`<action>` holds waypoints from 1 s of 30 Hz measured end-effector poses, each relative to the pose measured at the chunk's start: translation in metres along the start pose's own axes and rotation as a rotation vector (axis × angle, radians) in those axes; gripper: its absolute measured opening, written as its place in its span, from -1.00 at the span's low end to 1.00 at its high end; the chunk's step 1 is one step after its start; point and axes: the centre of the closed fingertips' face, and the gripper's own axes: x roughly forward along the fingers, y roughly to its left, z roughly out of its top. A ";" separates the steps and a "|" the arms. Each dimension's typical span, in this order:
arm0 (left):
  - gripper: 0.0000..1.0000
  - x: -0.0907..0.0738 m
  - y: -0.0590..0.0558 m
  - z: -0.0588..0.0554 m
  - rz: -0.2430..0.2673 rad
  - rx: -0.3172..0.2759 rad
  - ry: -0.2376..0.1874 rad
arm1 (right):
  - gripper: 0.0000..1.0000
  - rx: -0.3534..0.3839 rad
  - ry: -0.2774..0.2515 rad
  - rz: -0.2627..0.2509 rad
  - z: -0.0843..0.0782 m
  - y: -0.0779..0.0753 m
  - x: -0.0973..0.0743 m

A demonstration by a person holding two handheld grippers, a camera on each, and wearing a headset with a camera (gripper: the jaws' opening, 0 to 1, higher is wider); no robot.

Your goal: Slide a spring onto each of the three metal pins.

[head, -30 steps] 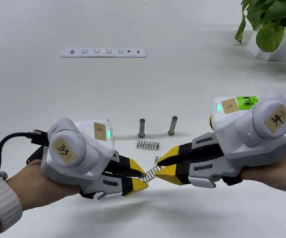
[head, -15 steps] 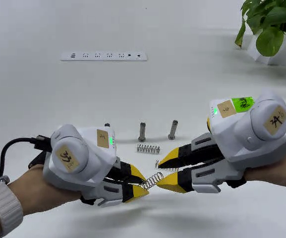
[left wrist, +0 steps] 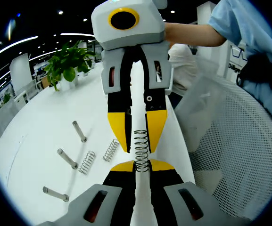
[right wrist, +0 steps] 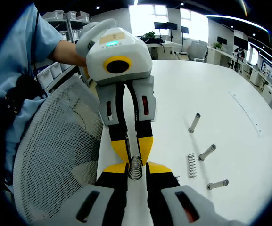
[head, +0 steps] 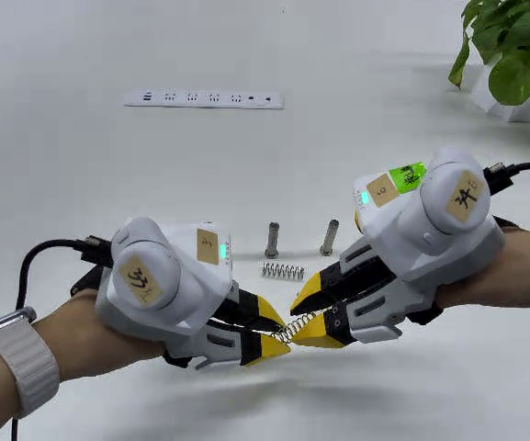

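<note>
Spring [head: 294,327] hangs above the table [head: 81,175], one end clamped in the jaws of the left gripper [head: 276,334], the other end between the slightly parted jaws of the right gripper [head: 301,322].

You have one thin coiled steel spring [head: 289,328] pinched in the left gripper [head: 281,334], its far end between the right gripper's [head: 296,322] parted jaws. A second spring [head: 283,270] lies flat just before an upright grey metal pin [head: 272,239] and its twin pin [head: 330,237].
</note>
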 end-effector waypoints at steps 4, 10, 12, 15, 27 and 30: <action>-0.81 -0.001 0.002 0.001 0.008 -0.001 -0.005 | -0.70 0.004 0.004 0.015 -0.001 0.002 0.003; -0.81 -0.001 0.002 0.002 0.012 0.005 -0.015 | -0.72 0.023 -0.002 0.028 0.000 0.003 0.005; -0.81 -0.001 0.002 0.003 0.013 0.004 -0.019 | -0.74 0.020 -0.004 0.027 0.000 0.003 0.005; -0.81 -0.002 0.002 0.004 0.014 0.005 -0.020 | -0.74 0.021 -0.003 0.027 0.000 0.002 0.005; -0.80 -0.003 0.003 0.007 0.042 -0.010 -0.042 | -0.76 0.058 0.005 0.028 -0.001 0.000 0.002; -0.80 -0.004 0.003 0.008 0.053 -0.021 -0.052 | -0.76 0.056 0.008 0.030 0.000 0.000 0.002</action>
